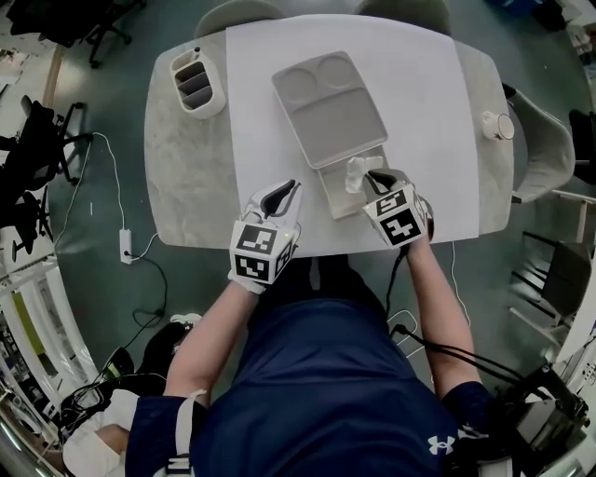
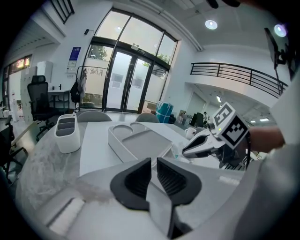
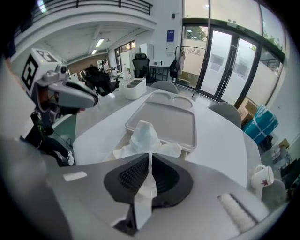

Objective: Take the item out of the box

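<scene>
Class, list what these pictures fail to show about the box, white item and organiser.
Box contents: head view, covered by the white tissue and right gripper.
Where it meets the box: right gripper view, behind the jaws.
Organiser contents: head view too small; left gripper view shows only its side.

This looks like an open-plan office or the lobby floor of an office building. Tall glass entrance doors (image 2: 126, 77) with metal frames fill one wall, with a blue sign (image 2: 74, 54) beside them and clothes on a coat rack (image 2: 80, 89) nearby. Above runs an upper gallery behind a dark balcony railing (image 2: 234, 75), under a white ceiling with recessed round lights (image 2: 211, 24). Black swivel office chairs (image 2: 36, 98) stand at desks along the side. The stone-look meeting table (image 1: 186, 168) has grey shell chairs (image 1: 240, 13) drawn up to it, and a power strip (image 1: 125, 245) with trailing cables lies on the green floor (image 1: 112, 112)
</scene>
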`<state>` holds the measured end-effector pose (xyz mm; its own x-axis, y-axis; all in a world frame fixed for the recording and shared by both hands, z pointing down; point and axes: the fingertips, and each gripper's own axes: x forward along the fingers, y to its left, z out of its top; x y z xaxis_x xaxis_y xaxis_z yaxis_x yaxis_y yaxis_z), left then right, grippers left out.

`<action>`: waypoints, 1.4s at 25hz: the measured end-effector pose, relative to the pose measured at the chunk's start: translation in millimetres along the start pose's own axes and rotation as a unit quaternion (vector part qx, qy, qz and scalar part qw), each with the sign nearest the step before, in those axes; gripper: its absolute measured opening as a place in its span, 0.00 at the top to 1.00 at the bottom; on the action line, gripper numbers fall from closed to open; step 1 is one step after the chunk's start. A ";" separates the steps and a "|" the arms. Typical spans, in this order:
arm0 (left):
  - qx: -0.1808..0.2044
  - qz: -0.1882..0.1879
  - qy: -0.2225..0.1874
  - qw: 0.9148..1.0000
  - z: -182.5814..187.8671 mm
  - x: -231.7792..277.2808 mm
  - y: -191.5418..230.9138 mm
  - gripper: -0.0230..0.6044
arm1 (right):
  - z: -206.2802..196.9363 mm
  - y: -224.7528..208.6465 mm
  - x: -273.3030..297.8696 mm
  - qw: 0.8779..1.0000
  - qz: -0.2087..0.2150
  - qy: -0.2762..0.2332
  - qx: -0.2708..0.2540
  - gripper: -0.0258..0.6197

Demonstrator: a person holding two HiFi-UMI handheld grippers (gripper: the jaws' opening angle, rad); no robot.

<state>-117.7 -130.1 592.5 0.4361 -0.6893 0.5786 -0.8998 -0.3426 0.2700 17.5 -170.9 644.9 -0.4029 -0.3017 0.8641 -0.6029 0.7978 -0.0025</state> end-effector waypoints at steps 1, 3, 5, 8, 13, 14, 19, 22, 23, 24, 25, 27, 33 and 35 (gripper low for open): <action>0.002 -0.001 -0.005 1.000 3.0 -1.3 -1.3 0.89 | 5.4 -1.2 -5.1 1.000 0.003 -0.015 0.018 0.92; 0.005 -0.004 -0.017 1.000 10.5 -5.1 -3.0 0.89 | 16.1 -4.3 -15.6 0.998 0.008 -0.047 0.051 0.92; 0.010 -0.004 -0.029 1.000 19.1 -10.0 -3.8 0.89 | 25.1 -9.1 -26.5 0.995 0.001 -0.074 0.064 0.92; 0.019 0.001 -0.047 0.999 34.7 -17.0 -3.2 0.89 | 38.5 -16.7 -44.6 0.992 -0.020 -0.105 0.062 0.92; 0.032 0.010 -0.083 0.996 67.3 -33.4 -3.3 0.89 | 66.4 -24.9 -81.0 0.983 -0.037 -0.166 0.072 0.92; 0.036 0.013 -0.090 0.995 74.7 -36.7 -2.7 0.89 | 72.5 -27.4 -88.7 0.979 -0.040 -0.183 0.076 0.93; 0.057 0.032 -0.130 0.989 111.7 -54.7 4.5 0.89 | 95.5 -44.3 -124.6 0.959 -0.055 -0.257 0.105 0.93; 0.059 0.038 -0.154 0.986 132.1 -67.8 3.7 0.89 | 103.4 -53.5 -147.0 0.951 -0.077 -0.281 0.106 0.93; 0.059 0.039 -0.162 0.984 138.3 -71.9 2.8 0.89 | 105.9 -55.8 -154.6 0.948 -0.085 -0.288 0.104 0.93; 0.060 0.040 -0.170 0.983 144.7 -75.4 1.7 0.89 | 108.8 -58.3 -162.4 0.945 -0.092 -0.296 0.102 0.93; 0.063 0.042 -0.178 0.981 151.4 -78.2 0.6 0.88 | 111.9 -61.3 -170.3 0.941 -0.098 -0.306 0.103 0.93; 0.069 0.045 -0.192 0.978 163.5 -82.2 -1.6 0.87 | 117.3 -67.6 -185.0 0.933 -0.108 -0.326 0.108 0.93; 0.079 0.052 -0.215 0.972 183.7 -90.2 -7.8 0.81 | 117.1 -85.4 -220.1 0.911 -0.133 -0.369 0.129 0.93; 0.078 0.055 -0.219 0.971 187.6 -91.0 -9.0 0.80 | 115.1 -90.3 -227.1 0.908 -0.140 -0.373 0.130 0.93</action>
<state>-147.1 -184.0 393.0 0.3308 -0.9211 0.2051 -0.9436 -0.3199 0.0851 84.1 -234.5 391.0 -0.5040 -0.8214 0.2671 -0.8572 0.5135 -0.0385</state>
